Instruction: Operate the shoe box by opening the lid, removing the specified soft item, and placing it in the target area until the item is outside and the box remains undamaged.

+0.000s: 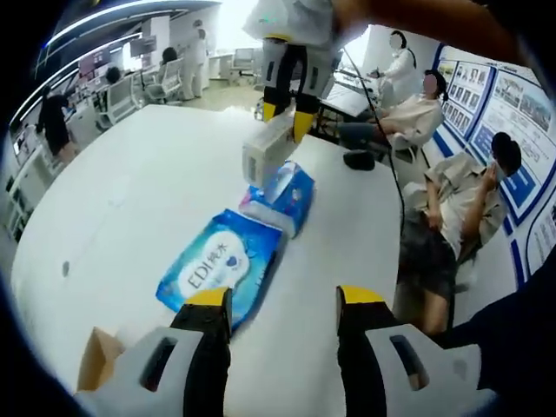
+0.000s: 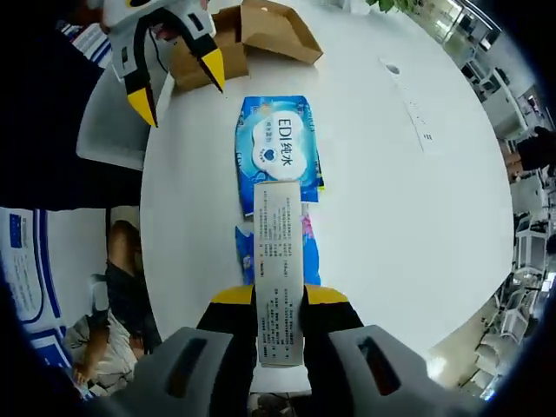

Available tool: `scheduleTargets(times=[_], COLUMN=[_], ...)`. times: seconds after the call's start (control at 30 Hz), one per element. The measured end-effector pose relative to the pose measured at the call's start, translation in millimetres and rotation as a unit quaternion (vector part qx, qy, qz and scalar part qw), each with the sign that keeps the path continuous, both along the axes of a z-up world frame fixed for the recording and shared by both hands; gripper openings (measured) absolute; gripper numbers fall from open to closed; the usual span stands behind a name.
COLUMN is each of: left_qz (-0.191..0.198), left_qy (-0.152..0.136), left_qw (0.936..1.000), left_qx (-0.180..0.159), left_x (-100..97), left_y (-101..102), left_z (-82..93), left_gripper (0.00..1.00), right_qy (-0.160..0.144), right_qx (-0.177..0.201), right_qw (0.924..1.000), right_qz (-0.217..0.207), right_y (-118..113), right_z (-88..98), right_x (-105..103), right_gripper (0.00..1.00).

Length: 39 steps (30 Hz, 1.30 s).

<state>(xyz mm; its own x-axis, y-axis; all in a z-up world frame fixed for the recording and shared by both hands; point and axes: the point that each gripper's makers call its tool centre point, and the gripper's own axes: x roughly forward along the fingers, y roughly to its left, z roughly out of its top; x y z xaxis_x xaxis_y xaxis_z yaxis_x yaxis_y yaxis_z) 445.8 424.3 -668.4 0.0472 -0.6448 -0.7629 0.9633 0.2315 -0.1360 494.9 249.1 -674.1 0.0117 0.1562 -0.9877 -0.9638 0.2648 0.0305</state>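
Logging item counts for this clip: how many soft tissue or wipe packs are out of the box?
3: the large EDI wipes pack flat on the table; a smaller blue pack beside it; a white pack clamped in the right gripper. More may remain inside the cardboard box.

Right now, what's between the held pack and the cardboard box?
The EDI wipes pack lies flat on the table between the held pack and the box, in the right gripper view.

Wipes pack (image 2: 278, 149) flat on the desk (image 2: 417, 217), cardboard box (image 2: 252, 35) beyond it, smaller pack (image 1: 282, 195) nearer, long carton (image 2: 278, 269) held above it between the right gripper (image 2: 278, 300) jaws, left gripper (image 2: 174, 82) beside the box.
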Motion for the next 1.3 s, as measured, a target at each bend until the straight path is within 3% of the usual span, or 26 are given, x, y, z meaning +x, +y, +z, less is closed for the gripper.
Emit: scheduleTargets(times=[0.57,0.8,1.3], left_qz=[0.022,0.029,0.043], left_qy=[0.009,0.018,0.025], left_qw=[0.9997,0.9993,0.9987], left_qx=[0.003,0.013,0.014], left_x=[13.6,8.3,9.4], left_y=[5,16,24], left_z=[-8.4,-18.7,-23.8], left_gripper=[0.47,0.47,0.46], right_qy=[0.005,0.02,0.028], right_qx=[-0.006,0.002,0.009], right_qw=[0.9999,0.9998,0.9995], right_qz=[0.009,-0.002,0.011], right_y=[-16,-18,-12], right_z=[-37.7,-62.9,-82.3], right_x=[39,41,47], right_gripper=[0.16,0.16,0.17])
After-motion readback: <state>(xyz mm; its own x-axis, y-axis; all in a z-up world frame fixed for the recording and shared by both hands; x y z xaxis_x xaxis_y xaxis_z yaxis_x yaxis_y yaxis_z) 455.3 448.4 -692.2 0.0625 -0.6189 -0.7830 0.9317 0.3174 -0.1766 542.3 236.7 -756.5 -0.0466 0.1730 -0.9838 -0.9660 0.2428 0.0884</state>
